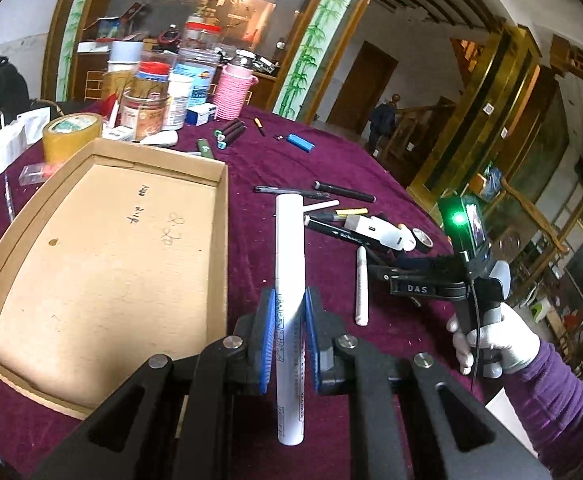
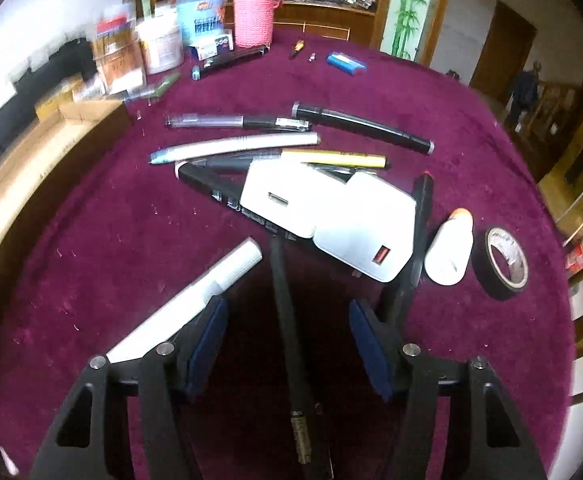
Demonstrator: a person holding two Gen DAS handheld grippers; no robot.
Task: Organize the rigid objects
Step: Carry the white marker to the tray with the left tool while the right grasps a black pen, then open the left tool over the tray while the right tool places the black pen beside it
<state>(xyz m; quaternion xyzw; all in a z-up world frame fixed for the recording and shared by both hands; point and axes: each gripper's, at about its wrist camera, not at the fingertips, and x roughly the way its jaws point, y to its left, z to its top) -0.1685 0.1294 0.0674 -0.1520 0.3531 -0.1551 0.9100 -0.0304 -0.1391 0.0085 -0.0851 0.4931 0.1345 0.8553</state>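
My left gripper [image 1: 289, 300] is shut on a long white marker [image 1: 289, 240], held above the purple cloth just right of an empty cardboard tray [image 1: 111, 260]. My right gripper [image 2: 287, 312] points down at the cloth and stands open. A thin black pen [image 2: 281, 280] lies between its blue pads, touching neither. A shorter white marker [image 2: 195, 300] lies just outside its left finger. Ahead of it is a pile with two white chargers [image 2: 331, 216], several pens and markers [image 2: 243, 144], a small white bottle [image 2: 449, 248] and a roll of black tape [image 2: 505, 262].
Jars, a pink-covered flask [image 1: 231, 88] and a brown tape roll [image 1: 71, 136] crowd the table's far left. A blue lighter [image 1: 300, 143] and dark markers [image 1: 229, 132] lie further back. A gloved hand [image 1: 491, 344] holds the right tool. The table edge curves at the right.
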